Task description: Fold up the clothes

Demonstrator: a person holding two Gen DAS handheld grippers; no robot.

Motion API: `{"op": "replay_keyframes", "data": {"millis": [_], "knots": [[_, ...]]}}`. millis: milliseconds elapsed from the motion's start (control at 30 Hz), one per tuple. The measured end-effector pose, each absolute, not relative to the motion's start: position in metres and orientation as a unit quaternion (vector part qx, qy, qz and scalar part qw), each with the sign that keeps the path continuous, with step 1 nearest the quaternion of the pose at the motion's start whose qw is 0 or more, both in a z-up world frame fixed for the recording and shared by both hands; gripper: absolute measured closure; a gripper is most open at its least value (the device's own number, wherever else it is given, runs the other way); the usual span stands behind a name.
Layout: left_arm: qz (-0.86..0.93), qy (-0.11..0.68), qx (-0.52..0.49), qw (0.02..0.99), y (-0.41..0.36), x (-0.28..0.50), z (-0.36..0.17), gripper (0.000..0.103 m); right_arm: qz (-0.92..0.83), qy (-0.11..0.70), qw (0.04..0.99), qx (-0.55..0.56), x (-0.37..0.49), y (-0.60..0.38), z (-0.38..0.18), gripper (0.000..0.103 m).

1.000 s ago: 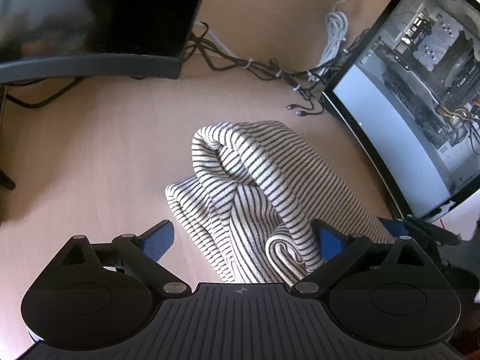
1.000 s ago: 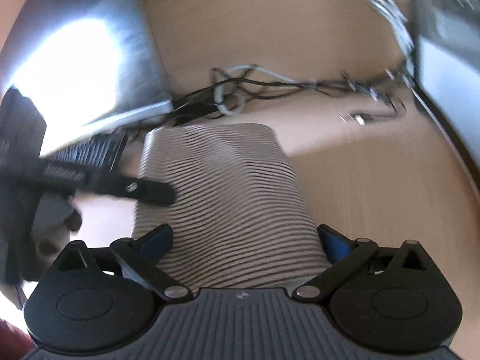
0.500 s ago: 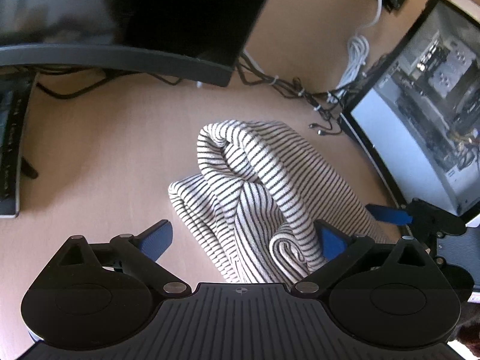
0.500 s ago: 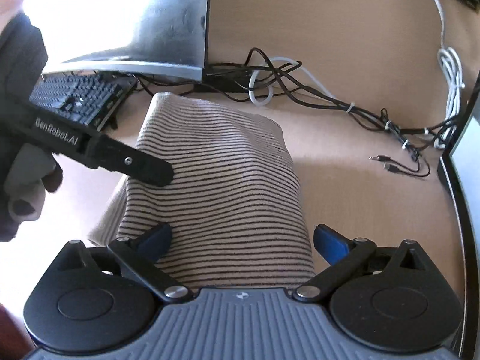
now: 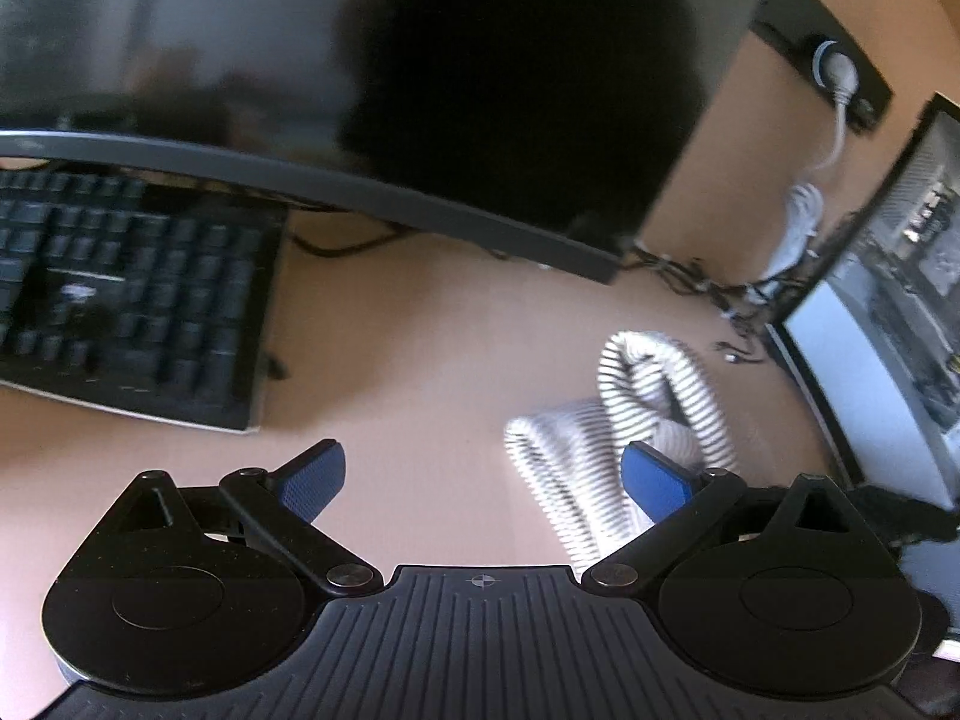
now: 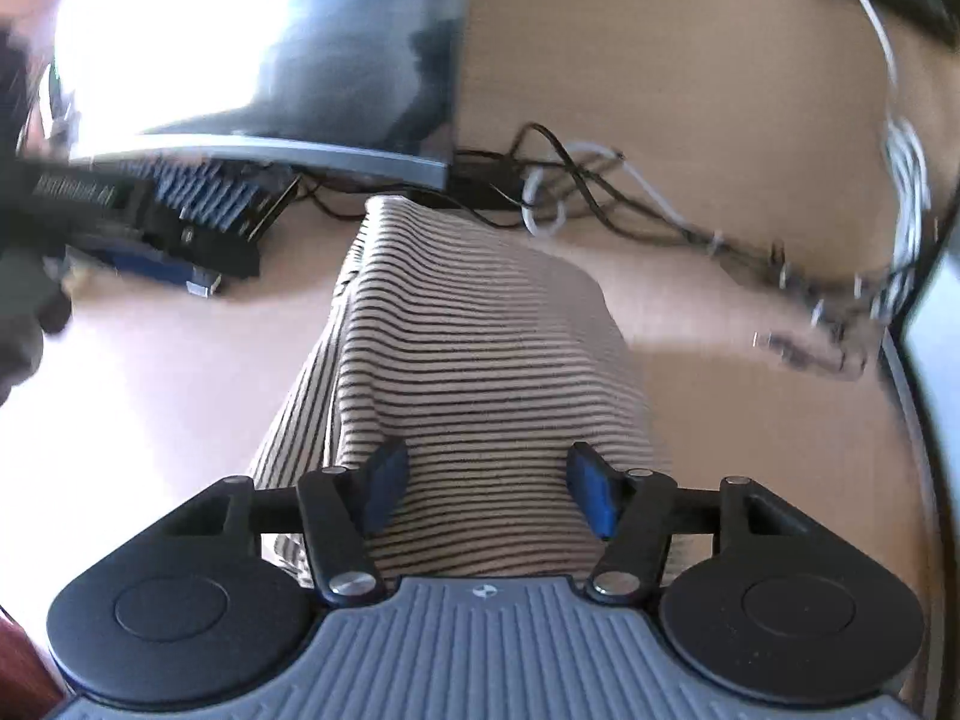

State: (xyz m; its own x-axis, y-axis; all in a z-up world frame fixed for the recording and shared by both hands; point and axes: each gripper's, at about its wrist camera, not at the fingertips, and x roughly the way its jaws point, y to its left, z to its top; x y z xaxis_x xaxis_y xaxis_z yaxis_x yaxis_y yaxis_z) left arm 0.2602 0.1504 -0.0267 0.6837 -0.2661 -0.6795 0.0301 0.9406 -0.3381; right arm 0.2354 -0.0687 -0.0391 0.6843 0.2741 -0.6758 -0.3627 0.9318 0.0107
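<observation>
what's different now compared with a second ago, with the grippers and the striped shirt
The left gripper swung left, away from the striped shirt, which now sits at its right finger; the keyboard came into view. The right gripper narrowed its jaws over the shirt. The shirt stayed folded on the desk.

Both wrist cams look fwd, low over desk [image 5: 420, 348], sharing striped garment [image 6: 480, 360].

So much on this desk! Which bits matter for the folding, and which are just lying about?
For the folding:
striped garment
left tool, open
right tool, open over the cloth

Just lying about:
keyboard
monitor
cable tangle
open computer case
</observation>
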Motion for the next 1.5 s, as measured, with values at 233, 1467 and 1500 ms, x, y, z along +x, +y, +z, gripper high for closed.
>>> {"op": "replay_keyframes", "data": {"millis": [233, 1467, 1500], "knots": [[-0.079, 0.393, -0.148, 0.904, 0.154, 0.257, -0.026, 0.002, 0.158, 0.319, 0.926, -0.123, 0.220, -0.044, -0.033, 0.043], [-0.193, 0.444, -0.234, 0.843, 0.125, 0.272, -0.052, 0.011, 0.119, 0.264, 0.947, -0.143, 0.210, -0.029, -0.046, 0.051], [-0.192, 0.445, -0.233, 0.843, 0.125, 0.272, -0.053, 0.011, 0.132, 0.271, 0.946, -0.122, 0.212, -0.034, -0.044, 0.051]]}}
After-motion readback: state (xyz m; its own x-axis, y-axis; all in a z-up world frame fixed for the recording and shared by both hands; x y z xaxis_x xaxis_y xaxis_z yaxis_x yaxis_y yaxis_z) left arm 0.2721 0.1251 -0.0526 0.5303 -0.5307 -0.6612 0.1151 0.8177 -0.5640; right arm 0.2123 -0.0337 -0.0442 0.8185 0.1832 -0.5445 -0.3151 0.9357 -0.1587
